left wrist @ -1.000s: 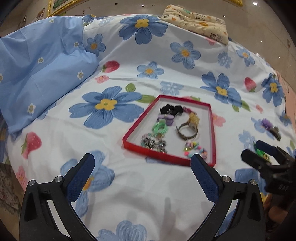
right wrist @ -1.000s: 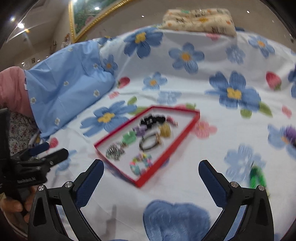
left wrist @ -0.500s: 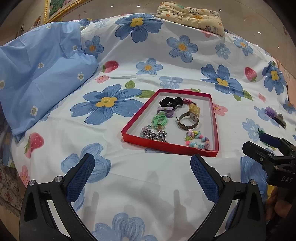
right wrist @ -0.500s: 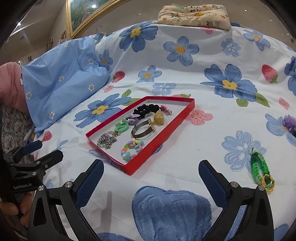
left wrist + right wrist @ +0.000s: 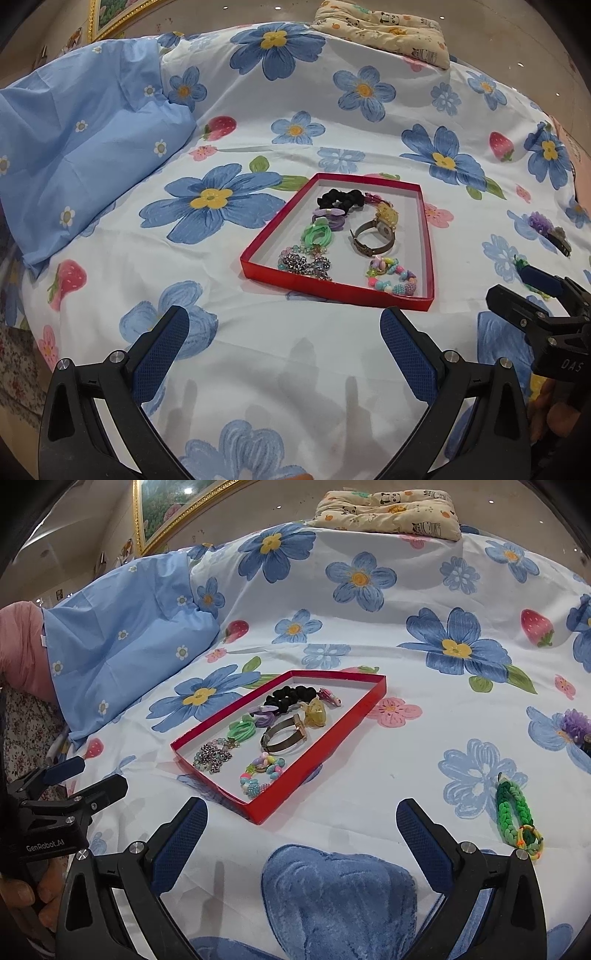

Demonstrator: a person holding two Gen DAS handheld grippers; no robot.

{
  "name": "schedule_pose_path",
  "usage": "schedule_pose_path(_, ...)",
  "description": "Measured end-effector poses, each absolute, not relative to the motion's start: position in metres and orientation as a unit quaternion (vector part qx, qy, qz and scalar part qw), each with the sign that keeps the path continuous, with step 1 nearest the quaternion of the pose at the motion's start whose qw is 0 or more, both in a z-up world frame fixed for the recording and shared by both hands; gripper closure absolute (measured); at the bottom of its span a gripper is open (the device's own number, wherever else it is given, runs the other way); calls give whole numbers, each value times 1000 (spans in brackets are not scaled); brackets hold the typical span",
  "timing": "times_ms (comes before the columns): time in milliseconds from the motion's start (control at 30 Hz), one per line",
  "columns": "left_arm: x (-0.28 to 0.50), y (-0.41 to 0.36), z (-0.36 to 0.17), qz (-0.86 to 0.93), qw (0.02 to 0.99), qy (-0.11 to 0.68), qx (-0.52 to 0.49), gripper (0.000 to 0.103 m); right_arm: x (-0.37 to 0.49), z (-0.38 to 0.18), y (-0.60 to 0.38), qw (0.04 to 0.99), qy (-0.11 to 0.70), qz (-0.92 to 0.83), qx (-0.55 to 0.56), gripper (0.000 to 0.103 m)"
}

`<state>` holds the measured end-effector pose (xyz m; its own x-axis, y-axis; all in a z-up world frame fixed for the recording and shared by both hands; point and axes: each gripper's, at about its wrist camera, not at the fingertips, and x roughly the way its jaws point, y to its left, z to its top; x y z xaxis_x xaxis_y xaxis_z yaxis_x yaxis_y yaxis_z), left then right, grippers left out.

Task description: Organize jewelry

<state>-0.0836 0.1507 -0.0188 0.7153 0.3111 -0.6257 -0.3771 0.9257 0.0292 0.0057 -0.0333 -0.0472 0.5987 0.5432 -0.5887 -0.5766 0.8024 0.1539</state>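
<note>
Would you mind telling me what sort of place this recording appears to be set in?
Most likely a bedroom. The work surface is a bed covered by a white sheet printed with blue flowers and strawberries, with a light blue pillow on it, a cream cartoon-print cushion at the far edge, and a gold-framed picture behind.

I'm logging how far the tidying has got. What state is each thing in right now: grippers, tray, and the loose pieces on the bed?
left gripper: open, empty, above the sheet.
right gripper: open, empty.
red tray: lidless, flat on the bed, holding several pieces.
watch: inside the tray, strap looped.
green braided bracelet: outside the tray, lying on the sheet.
purple flower clip: outside the tray, at the right edge.
</note>
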Motion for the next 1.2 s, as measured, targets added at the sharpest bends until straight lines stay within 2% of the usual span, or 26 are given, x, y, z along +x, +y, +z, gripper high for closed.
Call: schedule_pose_path(1200, -84, 151, -18, 190, 924, 328, -47, 0, 0, -40, -31, 897, 308, 316, -33, 0)
